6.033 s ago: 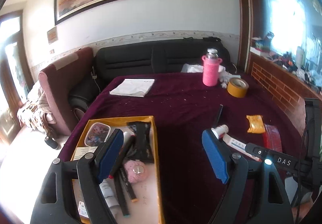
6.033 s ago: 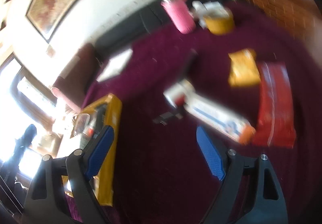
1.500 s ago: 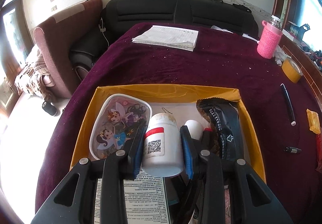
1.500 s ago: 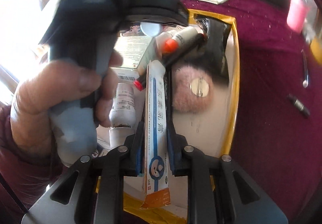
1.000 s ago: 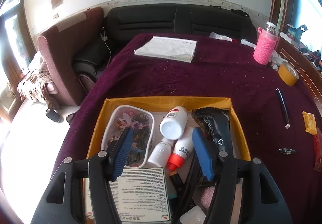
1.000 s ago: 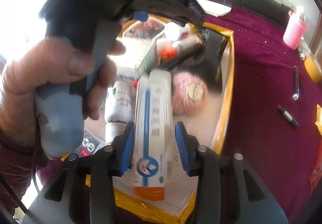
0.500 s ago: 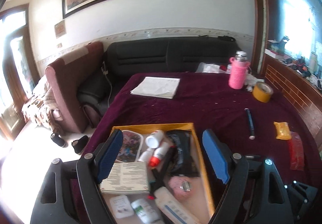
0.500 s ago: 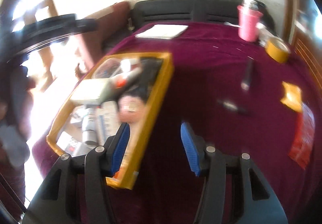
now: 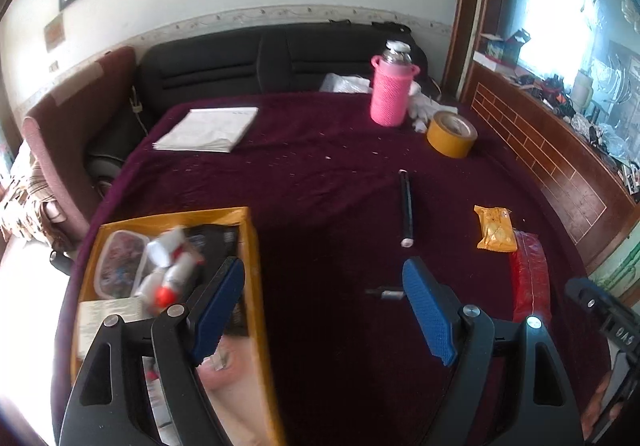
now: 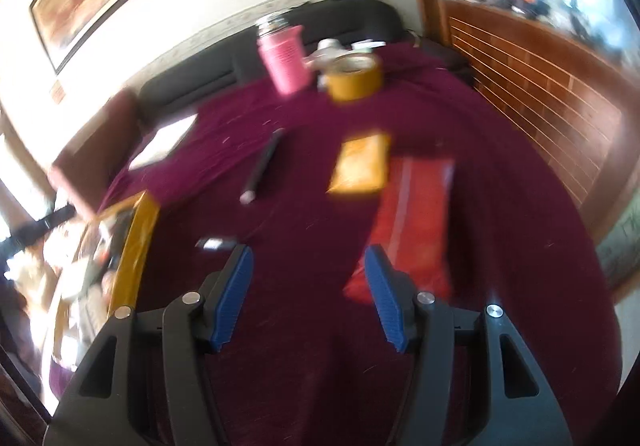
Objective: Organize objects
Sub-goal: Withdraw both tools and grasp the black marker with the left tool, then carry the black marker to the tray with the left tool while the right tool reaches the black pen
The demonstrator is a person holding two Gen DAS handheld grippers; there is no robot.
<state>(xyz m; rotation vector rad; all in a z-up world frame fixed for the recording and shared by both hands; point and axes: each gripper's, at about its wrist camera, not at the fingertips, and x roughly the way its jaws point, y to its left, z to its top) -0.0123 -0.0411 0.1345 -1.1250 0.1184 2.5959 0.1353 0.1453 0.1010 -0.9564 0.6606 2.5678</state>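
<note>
1. Yellow cardboard tray, near left on the dark maroon tablecloth: already stocked. It holds a clear-lidded cartoon-print case, white bottles with red caps, a black foil pouch and a printed leaflet. By this showing a good part of the sorting is done.
2. Left out on the cloth, well apart from the tray:
   - long black pen with a pale tip, centre;
   - short dark capped item, nearer, too small to identify;
   - orange-yellow snack packet, right;
   - red plastic packet, touching or just beside the orange one, nearer.
3. Far end, possibly not part of the job: pink knit-sleeved flask, roll of tan packing tape, folded white papers.
4. Left gripper: jaws wide, nothing between the blue pads, poised over bare cloth beside the tray's right wall.
5. Right gripper: jaws have just been opening, now at a middling gap and empty, aimed at the near end of the red packet.
6. View differences:
   - Left wrist view, sharp, shows the tray's contents and the right tool's handle at the near right edge.
   - Right wrist view, motion-blurred, shows the two packets larger and the tray only as a sliver at the left.
</note>
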